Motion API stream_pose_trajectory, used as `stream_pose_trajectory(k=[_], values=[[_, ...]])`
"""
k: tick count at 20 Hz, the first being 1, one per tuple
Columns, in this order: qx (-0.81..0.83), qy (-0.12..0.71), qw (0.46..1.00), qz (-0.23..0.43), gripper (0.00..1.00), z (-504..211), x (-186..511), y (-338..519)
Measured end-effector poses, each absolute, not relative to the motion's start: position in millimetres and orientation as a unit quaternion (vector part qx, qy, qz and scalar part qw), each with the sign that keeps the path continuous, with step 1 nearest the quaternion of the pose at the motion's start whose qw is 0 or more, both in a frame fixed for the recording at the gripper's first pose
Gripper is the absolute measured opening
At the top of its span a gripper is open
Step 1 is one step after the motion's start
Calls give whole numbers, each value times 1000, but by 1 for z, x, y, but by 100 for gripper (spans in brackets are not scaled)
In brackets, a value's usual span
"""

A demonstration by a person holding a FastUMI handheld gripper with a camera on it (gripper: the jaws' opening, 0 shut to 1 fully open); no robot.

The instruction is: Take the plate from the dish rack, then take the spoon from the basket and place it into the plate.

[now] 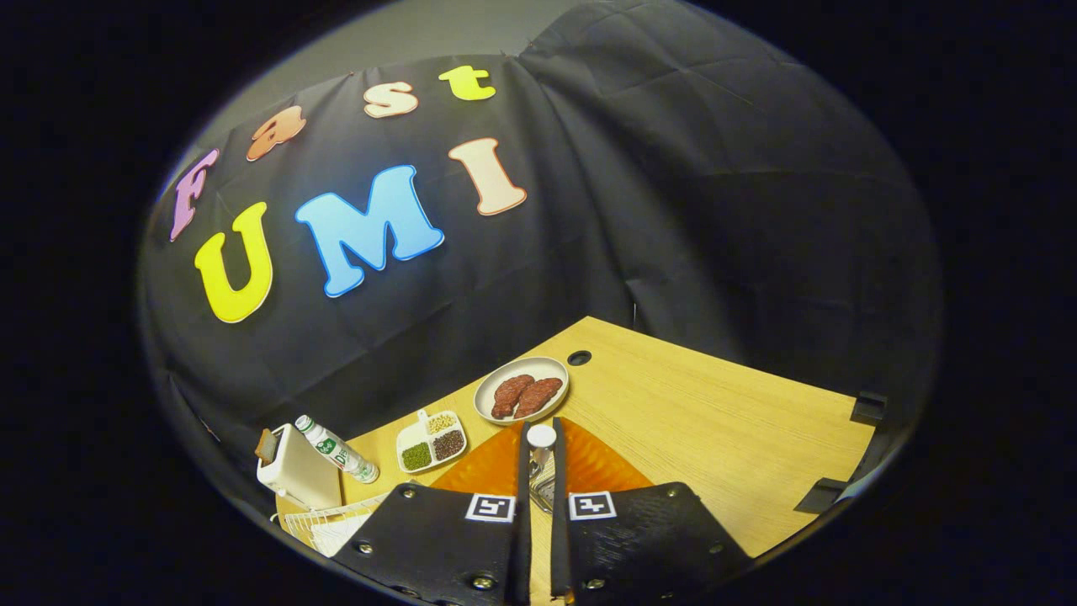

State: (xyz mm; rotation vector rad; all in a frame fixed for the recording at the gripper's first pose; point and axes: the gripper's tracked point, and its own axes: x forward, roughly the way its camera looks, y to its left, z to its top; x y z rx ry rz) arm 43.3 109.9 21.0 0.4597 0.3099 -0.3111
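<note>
My gripper (539, 446) hangs over an orange plate (492, 470) that lies flat on the wooden table (715, 429). The fingers (522, 471) stand close together, shut on a spoon (541, 438) with a white rounded end and a metal part lower down between them. The spoon points forward over the plate's middle; whether it touches the plate I cannot tell. A white wire dish rack (324, 522) stands just left of the gripper body, partly hidden by it. The basket is hidden.
Beyond the orange plate sits a grey oval dish with two brown meat pieces (522, 391). Left of it are a white divided tray of beans (432, 442), a lying bottle (338, 451) and a white toaster (294, 475). A cable hole (579, 358) and black clamps (867, 408) mark the table edges.
</note>
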Motion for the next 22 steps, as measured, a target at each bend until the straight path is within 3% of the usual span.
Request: stream_pose_trajectory(k=[9,22], values=[[118,140,979,-88,9,78,14,164],[0,179,977,118,9,61,-99,302]])
